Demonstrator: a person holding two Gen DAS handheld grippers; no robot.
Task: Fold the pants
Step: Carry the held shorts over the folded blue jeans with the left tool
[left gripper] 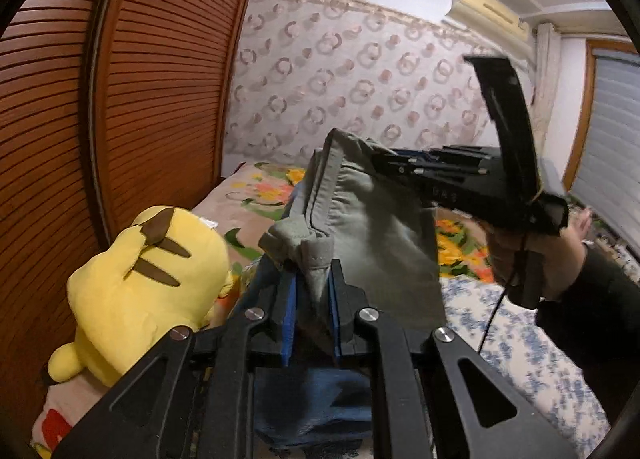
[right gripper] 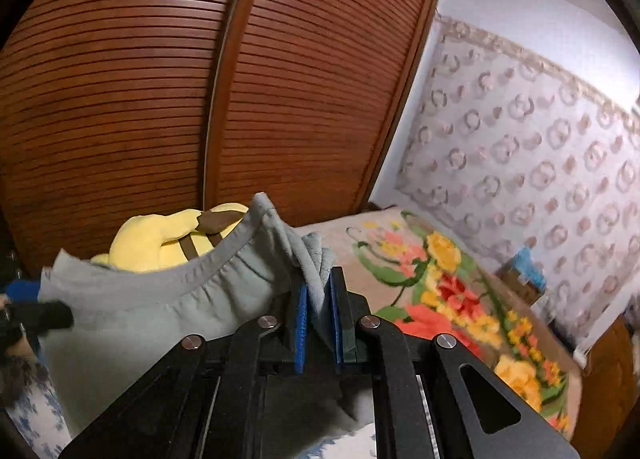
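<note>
The grey-green pants (left gripper: 372, 219) hang in the air above the bed, held by their waistband at two corners. My left gripper (left gripper: 314, 279) is shut on one waistband corner. My right gripper (right gripper: 318, 291) is shut on the other corner; the waistband (right gripper: 192, 275) stretches away to the left in the right wrist view. In the left wrist view the right gripper (left gripper: 380, 163) shows from the side, clamped on the far waistband corner, with the person's hand (left gripper: 560, 255) on its handle. The pant legs below are hidden.
A yellow plush toy (left gripper: 148, 291) lies on the bed at the left, next to the brown louvred wardrobe doors (left gripper: 100, 99). A flowered blanket (right gripper: 440, 291) and a blue-patterned sheet (left gripper: 520, 347) cover the bed. A patterned wall (left gripper: 360, 79) stands behind.
</note>
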